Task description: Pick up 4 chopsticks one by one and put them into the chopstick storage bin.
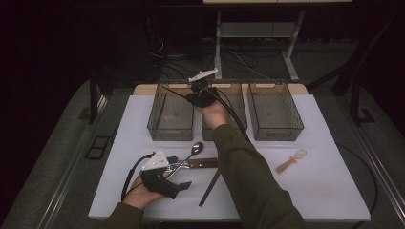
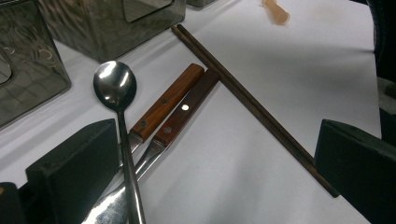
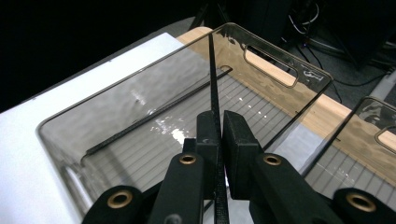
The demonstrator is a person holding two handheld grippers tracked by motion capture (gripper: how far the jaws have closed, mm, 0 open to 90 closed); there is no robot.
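Hovering at upper centre, the right gripper has jaws clamped on a black chopstick above the left bin, while the left gripper, jaws apart, straddles the spoon on the desk.

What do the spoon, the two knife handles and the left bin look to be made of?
The spoon: polished metal, likely steel, given its mirror-like bowl. The knife handles: reddish-brown varnished wood, apparently, with visible grain and metal rivets. The left bin: smoky transparent plastic, probably, since the white table shows through its glossy walls; glass can't be excluded.
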